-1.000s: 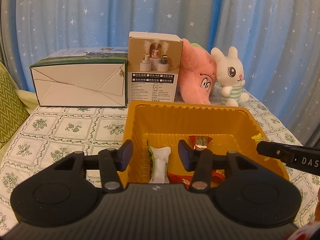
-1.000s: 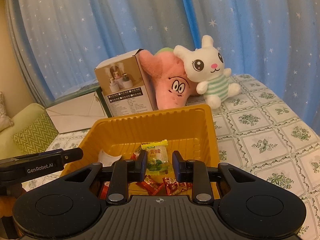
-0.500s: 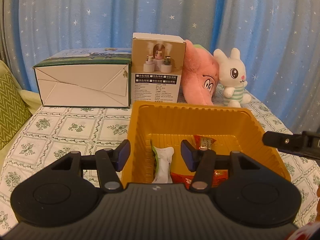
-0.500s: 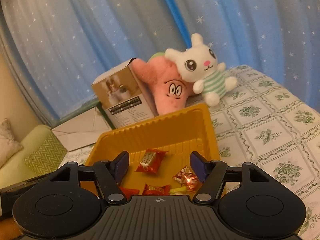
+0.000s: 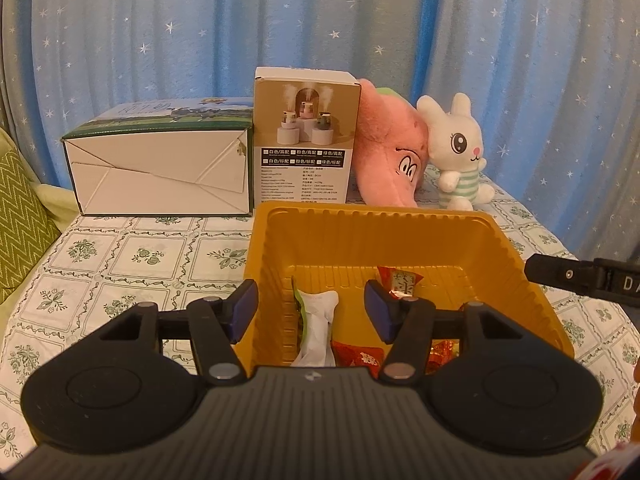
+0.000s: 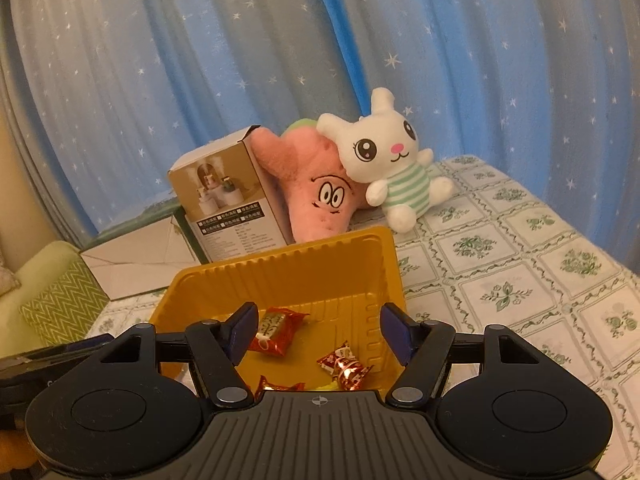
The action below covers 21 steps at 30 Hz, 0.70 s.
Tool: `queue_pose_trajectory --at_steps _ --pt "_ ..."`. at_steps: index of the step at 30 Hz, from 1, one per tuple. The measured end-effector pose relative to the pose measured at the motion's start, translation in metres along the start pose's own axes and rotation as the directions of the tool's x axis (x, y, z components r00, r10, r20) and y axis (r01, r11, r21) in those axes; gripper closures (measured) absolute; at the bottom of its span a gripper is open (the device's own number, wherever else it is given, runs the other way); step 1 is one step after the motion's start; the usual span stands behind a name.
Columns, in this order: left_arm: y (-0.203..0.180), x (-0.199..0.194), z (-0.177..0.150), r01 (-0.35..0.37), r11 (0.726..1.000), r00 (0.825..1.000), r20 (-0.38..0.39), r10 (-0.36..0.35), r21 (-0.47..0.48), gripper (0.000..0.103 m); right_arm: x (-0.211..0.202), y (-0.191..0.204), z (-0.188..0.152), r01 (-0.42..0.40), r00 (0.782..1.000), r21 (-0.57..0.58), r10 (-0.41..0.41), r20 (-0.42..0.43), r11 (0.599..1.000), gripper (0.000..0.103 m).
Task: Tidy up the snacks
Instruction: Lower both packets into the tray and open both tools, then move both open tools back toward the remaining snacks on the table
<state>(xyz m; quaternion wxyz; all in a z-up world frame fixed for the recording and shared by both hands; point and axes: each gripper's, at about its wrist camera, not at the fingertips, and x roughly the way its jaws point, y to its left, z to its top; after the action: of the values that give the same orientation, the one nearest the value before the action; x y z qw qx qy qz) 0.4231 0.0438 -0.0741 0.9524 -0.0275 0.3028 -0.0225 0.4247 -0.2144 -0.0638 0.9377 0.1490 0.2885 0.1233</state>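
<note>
Warm, fairly dim indoor light is tinting both views amber. The blue curtain [image 5: 160,40] is glowing brighter where light is coming through from behind. Fisheye distortion is bending the curtain folds and darkening the corners. The foil candy wrappers [image 6: 346,368] are throwing small glints. Focus is staying reasonably sharp, though the tablecloth [image 6: 520,264] is looking soft and grainy.

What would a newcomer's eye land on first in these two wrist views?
The yellow tray in the middle, with red candies and a white packet lying in it, and both grippers, left and right, open over it with nothing held. Behind it a white bunny leans on a pink plush beside a box, all before a starry blue curtain.
</note>
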Motion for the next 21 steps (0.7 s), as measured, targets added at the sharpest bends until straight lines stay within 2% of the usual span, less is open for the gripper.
queue_pose_trajectory --at_steps 11,16,18,21 --pt "-0.012 -0.032 -0.007 0.02 1.0 1.0 0.016 -0.02 0.006 0.045 -0.03 0.015 -0.012 0.063 0.998 -0.118 -0.059 0.035 0.991 0.035" --pt "-0.015 -0.061 -0.013 0.021 1.0 0.999 0.031 -0.021 -0.001 0.04 -0.059 0.014 -0.025 0.075 0.997 -0.117 -0.071 0.033 0.99 0.035" --pt "-0.017 -0.074 -0.016 0.017 1.0 0.999 0.037 -0.017 0.0 0.034 -0.071 0.013 -0.03 0.082 0.996 -0.111 -0.079 0.031 0.99 0.033" --pt "-0.018 -0.097 -0.024 0.007 1.0 0.999 0.043 -0.006 -0.006 0.03 -0.092 0.011 -0.038 0.094 0.995 -0.088 -0.091 0.037 0.992 0.023"
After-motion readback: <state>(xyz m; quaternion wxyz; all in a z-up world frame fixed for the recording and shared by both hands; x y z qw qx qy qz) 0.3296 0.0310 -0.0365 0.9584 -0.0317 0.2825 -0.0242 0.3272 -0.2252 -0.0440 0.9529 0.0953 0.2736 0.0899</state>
